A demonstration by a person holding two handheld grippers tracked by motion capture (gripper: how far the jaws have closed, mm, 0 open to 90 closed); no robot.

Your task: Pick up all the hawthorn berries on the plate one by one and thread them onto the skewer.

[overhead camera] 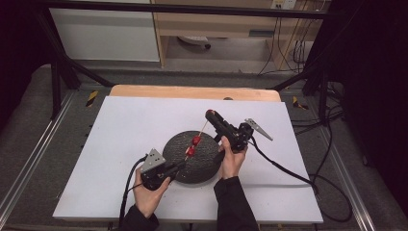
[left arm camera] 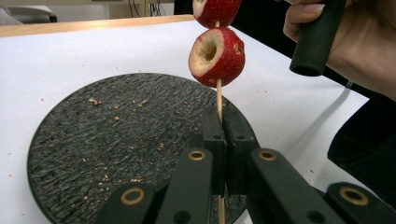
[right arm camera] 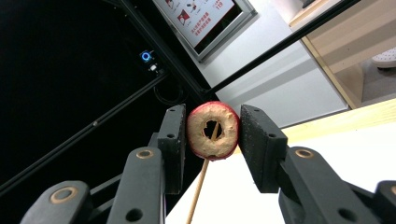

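Note:
My left gripper is shut on the lower end of a thin wooden skewer, which slants up over the black round plate. Two red cored fruits are threaded on it; the lower fruit hangs just above my left jaws and the upper fruit sits against it. My right gripper is shut on a third red cored fruit at the skewer's top. The skewer tip pokes into that fruit's hole.
The plate lies on a white sheet over a wooden table, with crumbs scattered on it. The right hand and its black handle are close above the plate's far side. Cables trail off to the right.

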